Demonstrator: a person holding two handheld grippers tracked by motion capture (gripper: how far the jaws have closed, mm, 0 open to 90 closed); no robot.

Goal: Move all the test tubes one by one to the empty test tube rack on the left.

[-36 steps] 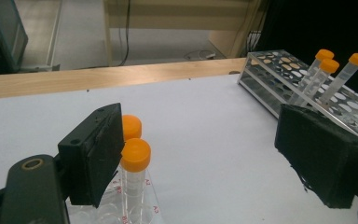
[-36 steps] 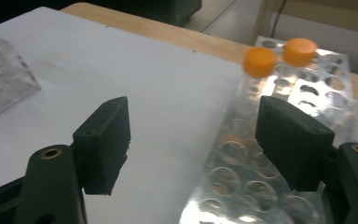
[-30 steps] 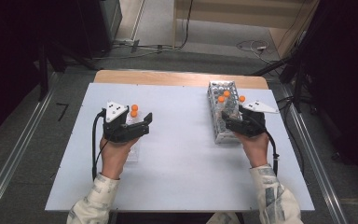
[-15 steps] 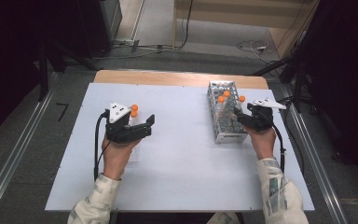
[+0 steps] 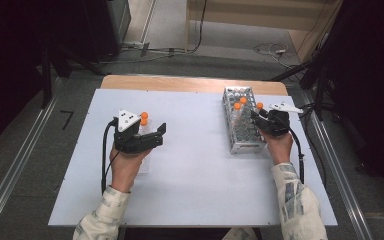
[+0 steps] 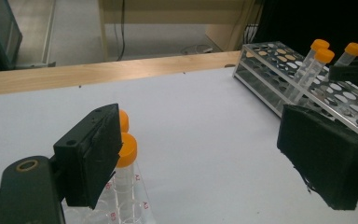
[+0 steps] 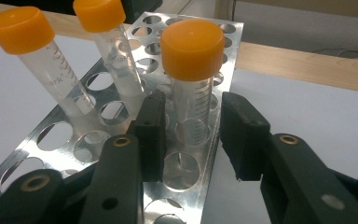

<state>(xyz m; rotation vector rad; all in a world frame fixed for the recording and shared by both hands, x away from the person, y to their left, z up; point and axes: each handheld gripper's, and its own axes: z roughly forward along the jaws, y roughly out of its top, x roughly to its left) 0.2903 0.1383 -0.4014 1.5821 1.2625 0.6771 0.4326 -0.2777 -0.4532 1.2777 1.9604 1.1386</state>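
Right tool (image 7: 191, 140) is at the metal rack (image 5: 242, 120), near its right edge, and its jaws have just been closing around one orange-capped tube (image 7: 192, 79) that stands in a rack hole. In the right tool's view there's a sliver of gap on each side of the tube, so we call it not yet pinched, jaws narrowed but not clamped. Two more tubes (image 7: 46, 65) lean in holes just beside it, to the left.

Left tool (image 5: 142, 137) sits spread wide, holding nothing, over the clear rack (image 6: 130, 207) at the left of the surface (image 5: 195, 200), where two capped tubes (image 6: 127, 172) stand.

Risks, as we see them: grip looks low on the tube, well under the cap, so if the jaws bite off-centre the smooth plastic could slip or tilt. Pull at an angle and the tube may jam in the hole and drag the light rack along, since nothing pins it down. The left jaw is v. close to the leaning tubes; a sideways nudge could knock them. Best guess: straight lift, firm pinch first.
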